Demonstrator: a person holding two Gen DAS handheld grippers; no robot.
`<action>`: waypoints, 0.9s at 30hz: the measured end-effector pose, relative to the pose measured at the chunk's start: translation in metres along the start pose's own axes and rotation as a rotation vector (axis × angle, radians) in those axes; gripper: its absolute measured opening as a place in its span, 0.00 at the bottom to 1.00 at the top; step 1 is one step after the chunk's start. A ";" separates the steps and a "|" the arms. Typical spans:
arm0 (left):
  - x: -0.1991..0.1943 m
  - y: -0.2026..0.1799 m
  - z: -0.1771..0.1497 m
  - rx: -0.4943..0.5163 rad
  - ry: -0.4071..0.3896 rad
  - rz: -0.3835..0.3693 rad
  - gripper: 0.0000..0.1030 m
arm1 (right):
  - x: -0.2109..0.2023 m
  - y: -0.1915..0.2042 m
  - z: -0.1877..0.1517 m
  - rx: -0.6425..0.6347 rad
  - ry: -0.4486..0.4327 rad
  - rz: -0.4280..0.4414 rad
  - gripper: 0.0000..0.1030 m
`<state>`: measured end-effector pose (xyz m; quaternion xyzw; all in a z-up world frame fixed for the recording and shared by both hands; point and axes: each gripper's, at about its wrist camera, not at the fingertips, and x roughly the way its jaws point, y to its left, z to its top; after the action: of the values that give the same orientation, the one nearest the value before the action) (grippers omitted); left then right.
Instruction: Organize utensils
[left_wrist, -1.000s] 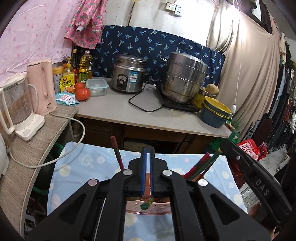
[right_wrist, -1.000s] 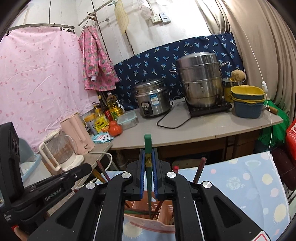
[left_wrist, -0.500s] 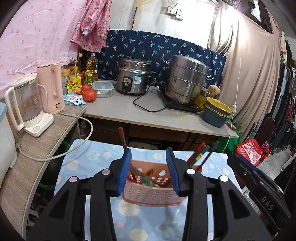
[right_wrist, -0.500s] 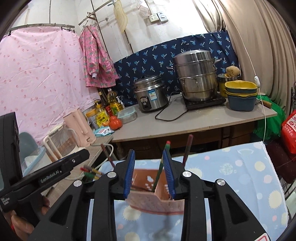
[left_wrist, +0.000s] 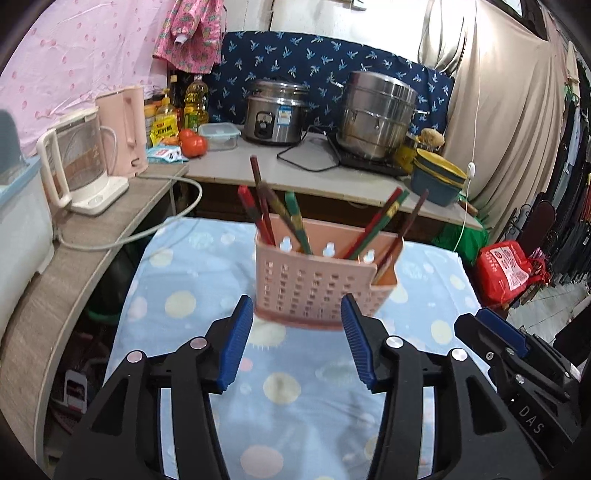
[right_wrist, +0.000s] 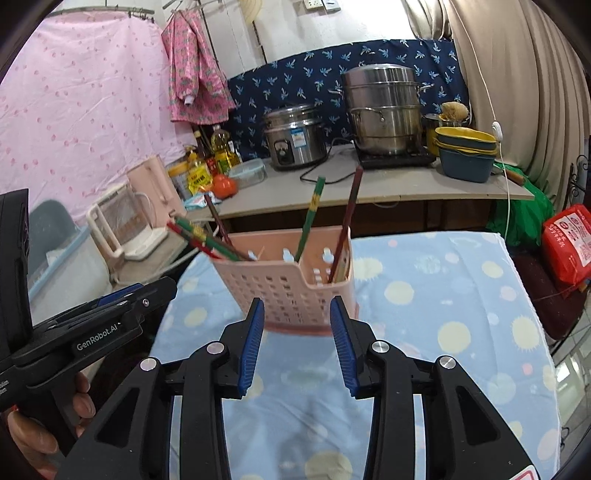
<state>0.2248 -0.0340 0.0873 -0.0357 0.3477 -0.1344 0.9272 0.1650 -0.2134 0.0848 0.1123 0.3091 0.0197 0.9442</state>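
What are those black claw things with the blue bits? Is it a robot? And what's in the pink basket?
It's no robot. A person holds two grabbing tools, one in each hand. Each tool carries a camera looking along its jaws, so one picture comes from the left gripper and one from the right gripper. In the right picture you can even see the hand holding the left tool. The blue bits are grippy pads. Both sets of jaws are opening, with nothing between them. Ahead, on a blue spotted cloth, stands the pink basket holding red, green and brown chopsticks.
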 end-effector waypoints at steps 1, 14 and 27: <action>-0.001 -0.001 -0.005 -0.001 0.007 0.003 0.50 | -0.002 0.000 -0.004 -0.004 0.007 -0.004 0.35; -0.022 -0.013 -0.055 0.033 0.049 0.053 0.71 | -0.027 0.009 -0.044 -0.061 0.091 -0.076 0.43; -0.034 -0.011 -0.075 0.034 0.069 0.122 0.89 | -0.043 0.010 -0.060 -0.067 0.101 -0.132 0.74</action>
<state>0.1491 -0.0333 0.0538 0.0061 0.3788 -0.0846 0.9216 0.0955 -0.1965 0.0651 0.0587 0.3624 -0.0268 0.9298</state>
